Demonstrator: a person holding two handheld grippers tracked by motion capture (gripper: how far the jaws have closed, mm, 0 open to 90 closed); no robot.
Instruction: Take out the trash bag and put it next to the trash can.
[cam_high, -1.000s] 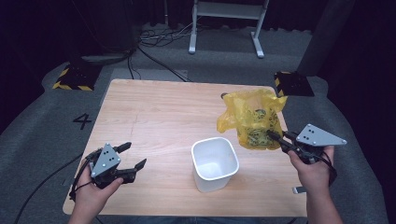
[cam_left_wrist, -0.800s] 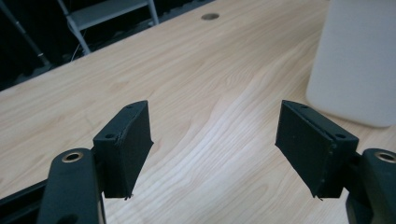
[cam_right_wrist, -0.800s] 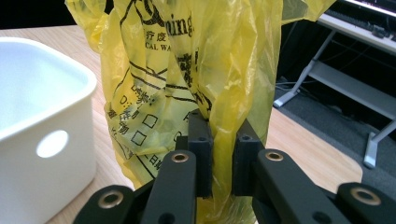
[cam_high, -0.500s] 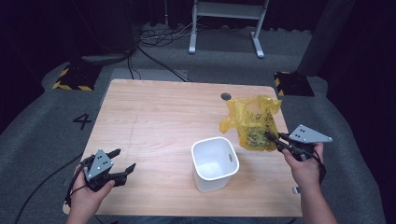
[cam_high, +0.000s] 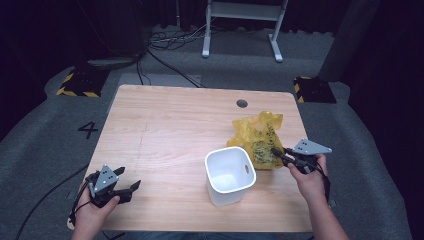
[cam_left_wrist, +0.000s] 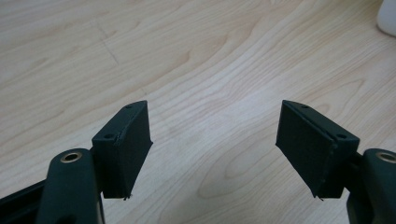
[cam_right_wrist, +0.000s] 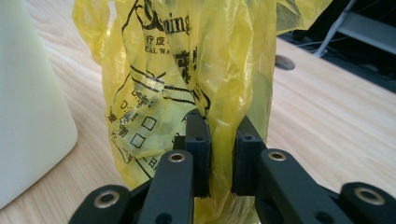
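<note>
A crumpled yellow plastic bag (cam_high: 257, 137) with black print sits on the wooden table (cam_high: 170, 115), just right of a white bin (cam_high: 229, 175) that stands upright with nothing visible inside. My right gripper (cam_high: 276, 154) reaches in from the right and is shut on a fold of the bag's lower side. In the right gripper view the two jaws (cam_right_wrist: 219, 126) pinch the yellow film (cam_right_wrist: 187, 60), and the bin's wall (cam_right_wrist: 28, 93) is at the left. My left gripper (cam_high: 127, 182) hovers open near the table's front left corner. Bare wood shows between its jaws (cam_left_wrist: 215, 116).
A round cable hole (cam_high: 242, 103) lies in the tabletop behind the bag. Beyond the table are cables (cam_high: 165, 37) on grey floor, a white stand's legs (cam_high: 240, 30) and striped floor blocks (cam_high: 80, 82). Bare wood spans the table's left and middle.
Both hands have sunk and drawn toward the near edge. The bag has come down with the right gripper and now rests lower beside the bin.
</note>
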